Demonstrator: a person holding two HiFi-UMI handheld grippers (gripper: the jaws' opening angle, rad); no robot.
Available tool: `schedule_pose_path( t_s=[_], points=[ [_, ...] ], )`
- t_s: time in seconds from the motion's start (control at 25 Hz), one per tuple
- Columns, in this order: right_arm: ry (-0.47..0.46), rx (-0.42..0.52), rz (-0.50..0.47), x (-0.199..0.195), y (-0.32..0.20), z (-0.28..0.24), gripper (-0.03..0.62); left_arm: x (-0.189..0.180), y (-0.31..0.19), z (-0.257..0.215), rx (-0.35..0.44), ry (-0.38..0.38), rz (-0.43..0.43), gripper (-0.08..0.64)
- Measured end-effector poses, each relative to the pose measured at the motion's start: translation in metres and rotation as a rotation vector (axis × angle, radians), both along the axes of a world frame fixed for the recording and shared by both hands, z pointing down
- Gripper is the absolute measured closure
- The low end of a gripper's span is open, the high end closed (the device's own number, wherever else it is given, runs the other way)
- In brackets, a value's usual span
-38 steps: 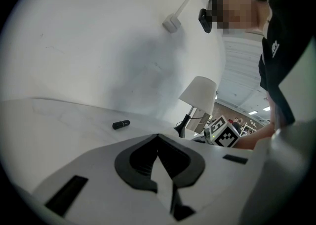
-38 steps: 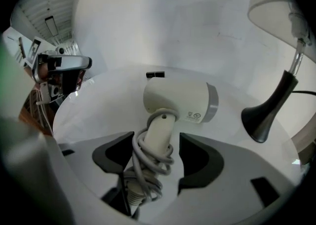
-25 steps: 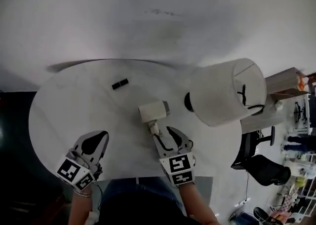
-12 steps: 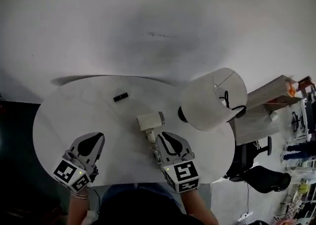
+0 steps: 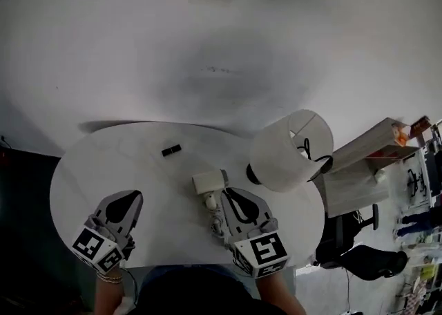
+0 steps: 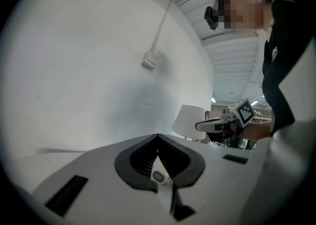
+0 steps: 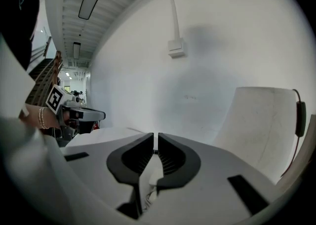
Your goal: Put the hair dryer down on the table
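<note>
The white hair dryer [image 5: 209, 183] lies on the round white table [image 5: 138, 161], its handle pointing toward me. My right gripper [image 5: 225, 193] hovers just right of the handle, apart from it. Its jaws have just been closing and nothing is between them; in the right gripper view [image 7: 155, 138] the pads nearly touch, so it is shut. My left gripper [image 5: 134, 197] hangs over the table's near left, shut and empty, and the left gripper view [image 6: 158, 137] shows its tips meeting.
A white lamp shade [image 5: 290, 151] stands at the table's right, close to the hair dryer, and fills the right of the right gripper view [image 7: 261, 120]. A small black object [image 5: 171, 149] lies at the back. A white wall rises behind the table.
The right jaws, open beside the hair dryer's handle a second ago, have closed with nothing in them. Both grippers have risen off the table; the hair dryer stays put.
</note>
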State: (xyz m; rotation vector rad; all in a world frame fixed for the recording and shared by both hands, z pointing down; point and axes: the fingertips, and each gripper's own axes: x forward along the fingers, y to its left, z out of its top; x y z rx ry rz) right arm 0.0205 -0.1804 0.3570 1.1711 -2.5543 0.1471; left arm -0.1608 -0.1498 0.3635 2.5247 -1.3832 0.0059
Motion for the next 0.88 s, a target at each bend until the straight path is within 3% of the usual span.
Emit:
schedule_pose_path(
  t_s=[0.88],
  points=[
    [-0.099,0.258,-0.078,-0.001,-0.008,-0.11,0.574,-0.011,-0.012,-0.066,0.162,-0.042,-0.018,0.552]
  ],
)
